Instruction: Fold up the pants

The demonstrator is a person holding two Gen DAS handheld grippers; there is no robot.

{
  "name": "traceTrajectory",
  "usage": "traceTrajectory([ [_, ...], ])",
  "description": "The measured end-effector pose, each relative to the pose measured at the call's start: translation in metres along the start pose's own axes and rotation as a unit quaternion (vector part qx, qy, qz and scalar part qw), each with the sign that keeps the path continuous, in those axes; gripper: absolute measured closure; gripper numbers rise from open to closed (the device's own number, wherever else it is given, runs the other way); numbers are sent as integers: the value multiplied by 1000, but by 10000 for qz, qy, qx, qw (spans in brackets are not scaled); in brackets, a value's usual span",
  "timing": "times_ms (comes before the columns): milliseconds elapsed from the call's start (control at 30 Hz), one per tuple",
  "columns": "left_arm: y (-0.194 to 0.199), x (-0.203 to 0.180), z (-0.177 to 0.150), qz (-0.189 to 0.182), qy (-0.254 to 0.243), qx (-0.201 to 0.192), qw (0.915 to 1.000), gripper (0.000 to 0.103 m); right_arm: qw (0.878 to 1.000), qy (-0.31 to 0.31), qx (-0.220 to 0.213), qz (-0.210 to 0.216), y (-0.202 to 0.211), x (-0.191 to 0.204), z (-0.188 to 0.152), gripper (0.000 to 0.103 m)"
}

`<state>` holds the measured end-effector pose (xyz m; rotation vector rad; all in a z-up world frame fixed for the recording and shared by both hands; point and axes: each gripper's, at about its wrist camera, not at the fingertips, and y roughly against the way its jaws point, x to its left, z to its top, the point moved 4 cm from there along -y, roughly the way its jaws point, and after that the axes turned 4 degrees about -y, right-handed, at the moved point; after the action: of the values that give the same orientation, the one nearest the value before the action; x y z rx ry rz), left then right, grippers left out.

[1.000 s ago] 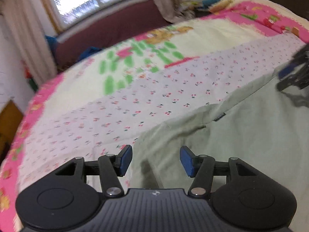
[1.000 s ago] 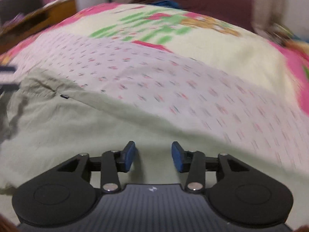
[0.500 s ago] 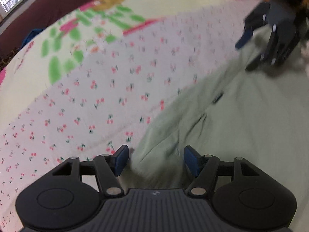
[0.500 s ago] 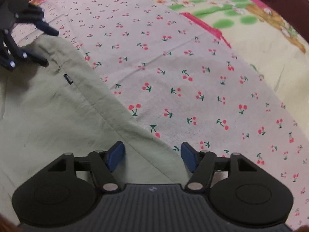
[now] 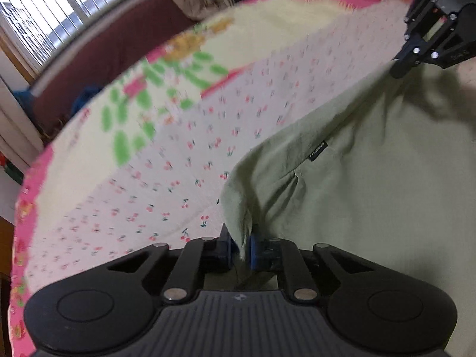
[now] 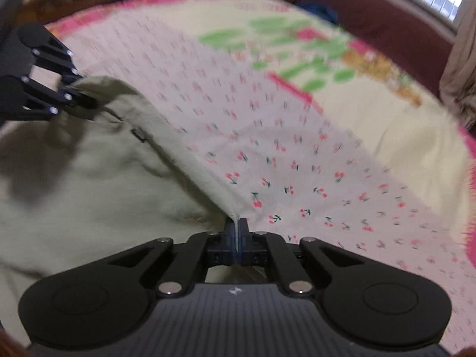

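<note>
The pale green pants (image 5: 372,184) lie spread on the bed, over a cherry-print sheet (image 5: 178,160) that covers a cartoon-patterned blanket (image 6: 297,44) with a pink border. The left tongs (image 5: 239,245) are clenched on one corner of the pants' far edge, a fold of cloth pinched between the blue pads. The right tongs (image 6: 237,238) are clenched on the other corner of that same edge, the fabric drawn up into a ridge between the two. A small dark label (image 5: 317,150) sits near that edge.
</note>
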<state>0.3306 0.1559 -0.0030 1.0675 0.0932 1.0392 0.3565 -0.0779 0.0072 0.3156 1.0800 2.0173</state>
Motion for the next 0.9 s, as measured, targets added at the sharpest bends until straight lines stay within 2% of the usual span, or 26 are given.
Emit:
traceTrajectory([
  [100,62,-15,-16,110,32,-355,9993,76,9992,-161,-361,-58,69,32,-25,102],
  [167,106,-29,-39,236,121,-557,9981,75,9984,-250,-500,37,105,60,-46,102],
  [267,150,-52,-73,326,383,-686,9964,75,9983,-306,-415,276,134,116,-89,102],
  [367,164,-79,-114,337,564,-434,9969,75,9981,-242,74,556,119,168,-132,102],
  [500,158,-108,-156,371,907,-166,9950,74,9972,-318,445,511,82,201,-168,102],
  [767,160,-121,-183,414,1243,-298,9909,72,9977,-424,475,248,78,203,-164,100],
  [900,158,-127,-195,675,1182,-348,9901,69,9968,-428,654,173,67,208,-167,97],
])
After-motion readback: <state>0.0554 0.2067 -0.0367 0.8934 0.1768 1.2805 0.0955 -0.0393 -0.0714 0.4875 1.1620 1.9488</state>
